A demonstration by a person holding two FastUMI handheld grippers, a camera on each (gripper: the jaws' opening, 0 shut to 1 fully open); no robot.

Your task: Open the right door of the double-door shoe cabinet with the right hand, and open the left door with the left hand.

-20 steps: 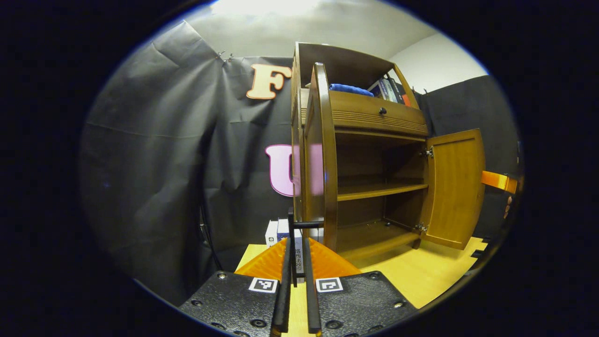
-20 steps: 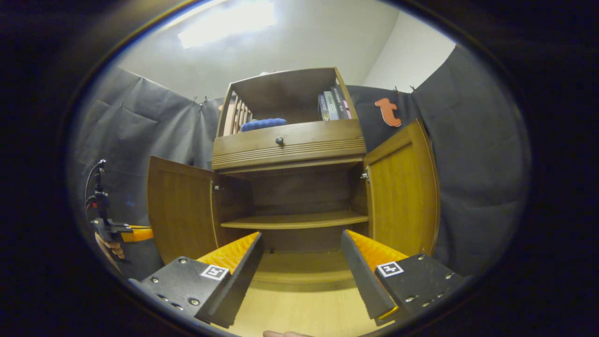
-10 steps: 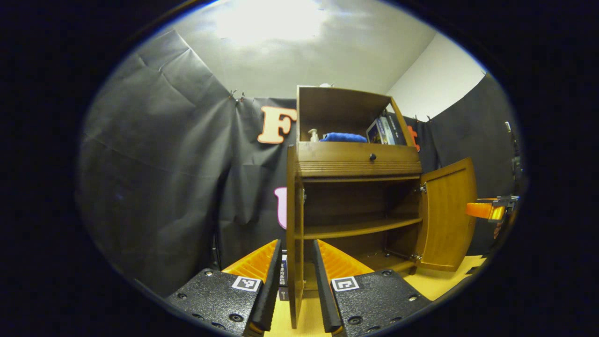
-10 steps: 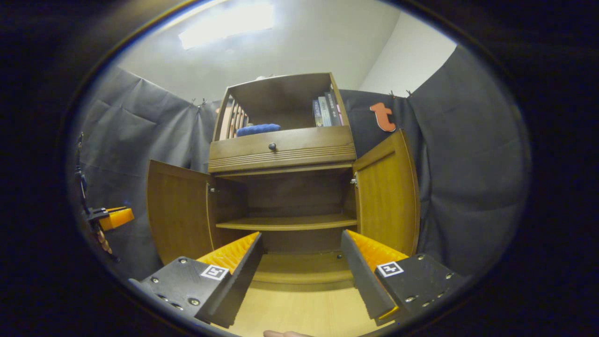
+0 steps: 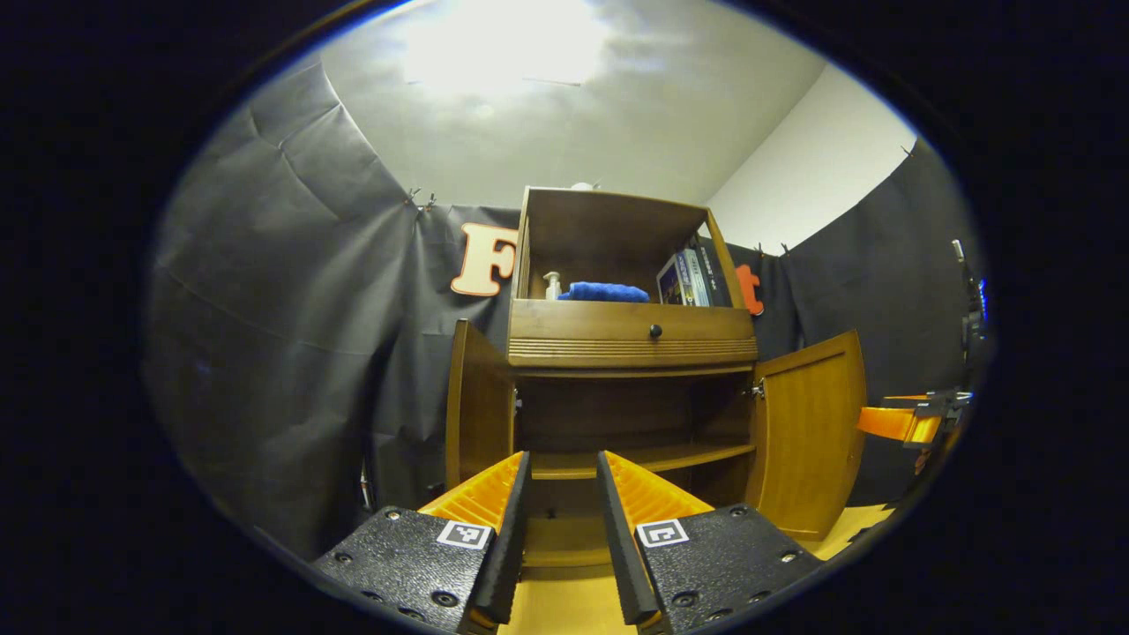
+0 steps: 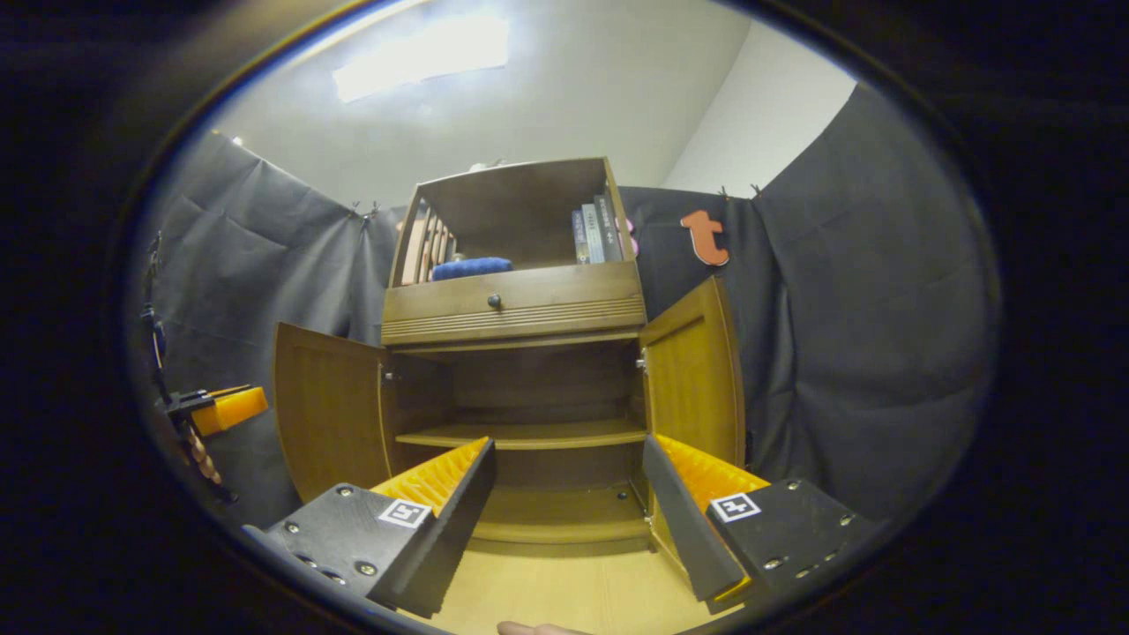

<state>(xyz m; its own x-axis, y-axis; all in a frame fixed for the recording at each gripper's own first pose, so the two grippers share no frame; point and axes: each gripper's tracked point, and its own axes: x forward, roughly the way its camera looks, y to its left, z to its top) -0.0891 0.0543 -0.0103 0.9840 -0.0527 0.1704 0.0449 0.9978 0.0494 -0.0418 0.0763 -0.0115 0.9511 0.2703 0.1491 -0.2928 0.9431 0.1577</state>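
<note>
On cabinet, both doors wide open, tongs empty

left tongs: black textured plates, screws, square tag markers | right tongs: same

Blue folded cloth lies on top open shelf, 12 o'clock in left gripper view. Small white bottle stands just beside it, at its 9 o'clock. Books stand upright at cloth's 3 o'clock, leaning a bit. Light wood floor at 6 o'clock. White ceiling above, bright lamp patch at 11 o'clock.
</note>
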